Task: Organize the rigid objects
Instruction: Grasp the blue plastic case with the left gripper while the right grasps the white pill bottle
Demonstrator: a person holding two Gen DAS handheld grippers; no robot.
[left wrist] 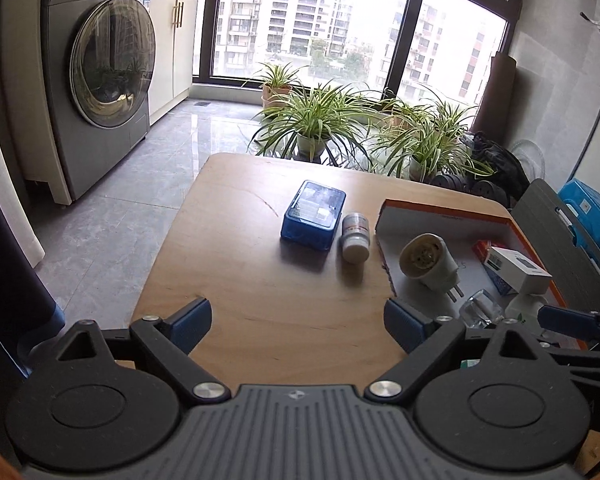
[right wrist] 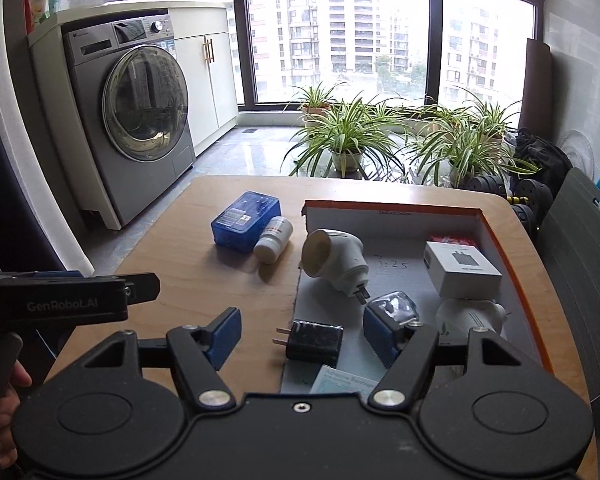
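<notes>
A blue plastic box and a small white bottle lying on its side sit on the wooden table. An orange-rimmed tray holds a white plug device, a white carton, a clear piece and a black charger. My left gripper is open and empty above the table's near part. My right gripper is open, its fingers either side of the black charger.
A washing machine stands on the floor at the left. Potted plants stand beyond the table's far edge. A grey chair back stands at the right. The left gripper's body shows at the left of the right wrist view.
</notes>
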